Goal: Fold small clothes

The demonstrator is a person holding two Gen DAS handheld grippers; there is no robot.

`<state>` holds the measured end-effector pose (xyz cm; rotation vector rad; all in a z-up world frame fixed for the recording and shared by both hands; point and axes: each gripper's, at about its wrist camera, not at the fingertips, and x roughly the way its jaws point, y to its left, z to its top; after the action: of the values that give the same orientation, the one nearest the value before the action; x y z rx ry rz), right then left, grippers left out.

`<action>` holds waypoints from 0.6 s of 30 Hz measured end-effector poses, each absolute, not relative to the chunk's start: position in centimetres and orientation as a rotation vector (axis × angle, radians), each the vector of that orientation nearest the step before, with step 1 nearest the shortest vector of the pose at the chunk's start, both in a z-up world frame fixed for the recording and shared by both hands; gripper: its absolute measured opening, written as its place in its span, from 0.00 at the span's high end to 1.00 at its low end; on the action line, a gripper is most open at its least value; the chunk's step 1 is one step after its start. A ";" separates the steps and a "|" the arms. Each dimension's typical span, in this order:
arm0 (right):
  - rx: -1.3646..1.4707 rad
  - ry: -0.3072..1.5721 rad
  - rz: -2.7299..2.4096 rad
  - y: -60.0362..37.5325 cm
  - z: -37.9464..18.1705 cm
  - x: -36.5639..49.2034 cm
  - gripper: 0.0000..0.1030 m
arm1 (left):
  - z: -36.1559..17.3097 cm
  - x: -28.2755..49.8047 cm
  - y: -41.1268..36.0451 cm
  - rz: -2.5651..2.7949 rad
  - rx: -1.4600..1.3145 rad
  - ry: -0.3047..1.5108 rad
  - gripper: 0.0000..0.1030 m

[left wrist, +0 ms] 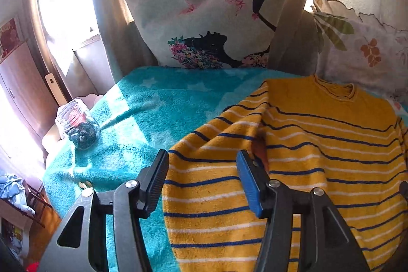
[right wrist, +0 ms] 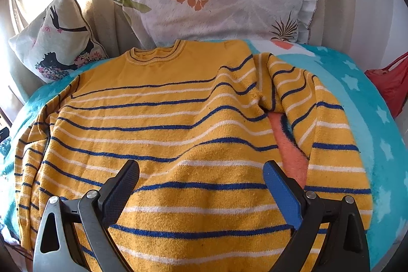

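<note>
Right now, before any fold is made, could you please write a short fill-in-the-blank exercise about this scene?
1. The sweater is yellow with blue and ____ stripes.
2. It lies on a ____ blanket with pale stars.
3. The jaws of the left gripper and the right gripper are ____.
4. The glass jar lies on its ____.

Missing words: white; turquoise; open; side

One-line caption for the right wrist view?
Open right gripper hovers over a yellow striped sweater spread flat on a teal blanket, unfolded.
</note>
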<state>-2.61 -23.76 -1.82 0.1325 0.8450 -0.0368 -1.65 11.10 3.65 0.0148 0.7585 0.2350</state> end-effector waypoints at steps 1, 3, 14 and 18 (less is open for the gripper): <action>0.133 0.833 -0.043 -24.3 -1.5 -3.0 0.04 | 3.9 -2.2 10.5 0.209 -0.002 0.756 0.40; 0.139 0.811 -0.056 -25.7 -1.0 -3.9 0.04 | 4.1 -2.9 9.3 0.159 -0.028 0.751 0.36; 0.261 0.849 -0.253 -36.6 -2.6 -10.1 0.03 | 1.4 -3.6 3.4 -0.040 0.003 0.842 0.34; 0.276 0.884 -0.238 -36.8 -4.3 -10.5 0.04 | 1.0 -3.6 2.8 -0.058 0.006 0.864 0.34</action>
<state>-10.55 -36.81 -4.32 0.2755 0.8844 -0.2381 -3.58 2.82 0.95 0.0064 0.8640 -0.0585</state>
